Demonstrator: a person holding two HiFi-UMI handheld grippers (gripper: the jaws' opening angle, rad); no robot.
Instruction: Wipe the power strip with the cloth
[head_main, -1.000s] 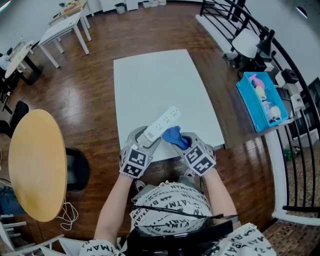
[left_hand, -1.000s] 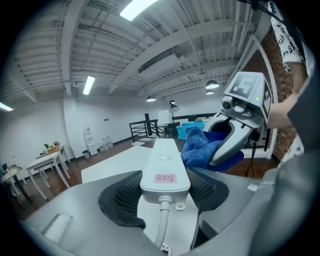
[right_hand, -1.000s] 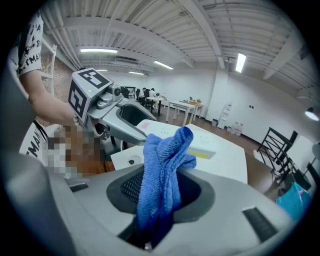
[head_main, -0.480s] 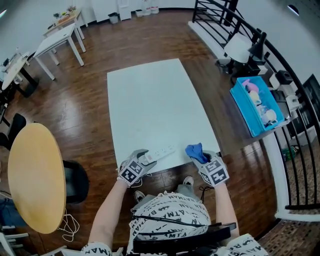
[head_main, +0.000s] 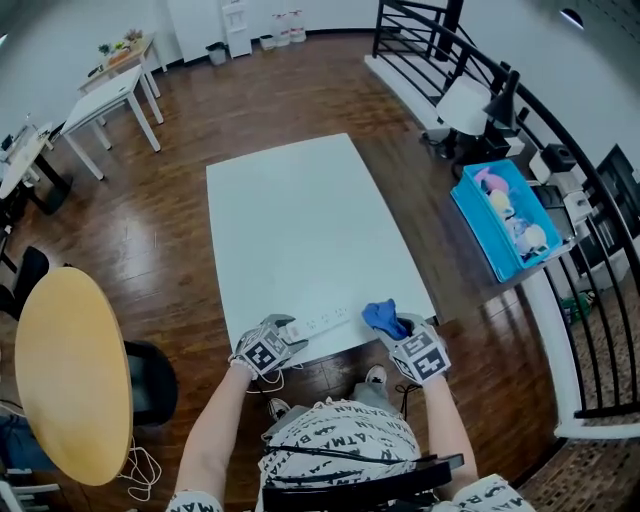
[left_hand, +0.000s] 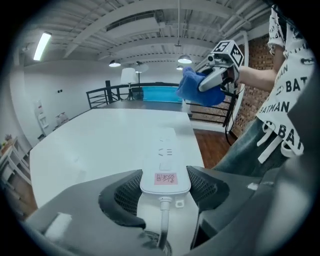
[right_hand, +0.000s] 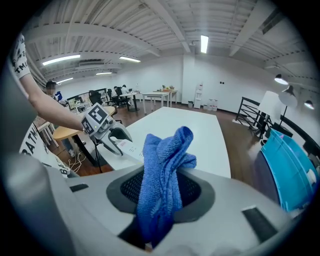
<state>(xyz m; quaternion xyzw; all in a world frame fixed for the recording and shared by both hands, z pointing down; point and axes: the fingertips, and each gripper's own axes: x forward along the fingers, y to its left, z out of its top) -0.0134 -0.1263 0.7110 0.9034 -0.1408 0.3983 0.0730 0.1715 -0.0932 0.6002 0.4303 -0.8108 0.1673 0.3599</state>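
- The white table (head_main: 300, 220) carries the power strip (head_main: 322, 323) along its near edge, just before the person, and its far end appears to rest on the tabletop.
- The left gripper (head_main: 285, 335) holds the strip by its cord end. In the left gripper view the two dark pads press on either long side of the power strip (left_hand: 165, 160), and the rest of it reaches forward from the left gripper (left_hand: 165, 189).
- The right gripper (head_main: 400, 330) is closed on the cloth (head_main: 383, 317) at the table's near right corner, beside the strip's far end and apart from it.
- A second ago the strip was raised and tilted above the table edge with the cloth right against it. Now it lies low and flat, and the two grippers stand apart.
- The strip is long, slim and white, with socket openings along its top, a small pink label with red print near the cord end, and a white cord leaving between the jaws.
- The cloth (right_hand: 162, 175) is blue with a looped weave. It stands bunched in upright folds out of the jaws of the right gripper (right_hand: 162, 192).
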